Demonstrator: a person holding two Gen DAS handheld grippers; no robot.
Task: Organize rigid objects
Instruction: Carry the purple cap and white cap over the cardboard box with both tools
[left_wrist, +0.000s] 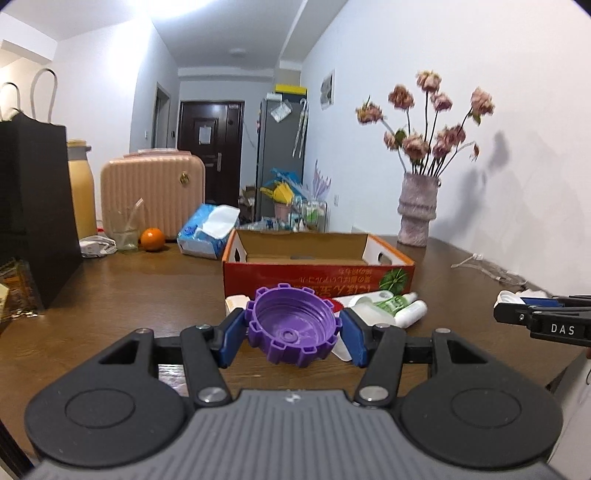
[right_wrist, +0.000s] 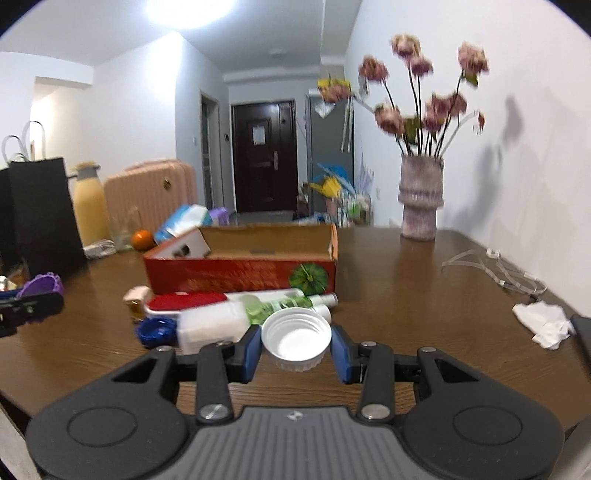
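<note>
flowers (right_wrist: 424, 92) blurred, black bag (left_wrist: 29, 206) cropped

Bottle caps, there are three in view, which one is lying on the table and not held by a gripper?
The blue cap. The purple cap is in the left gripper; the white cap is in the right gripper.

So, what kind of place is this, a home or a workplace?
Most likely a home, probably a dining table in an apartment. A pink suitcase stands beyond the wooden table, a vase of flowers sits by the wall, and a corridor leads to a dark entrance door.
</note>
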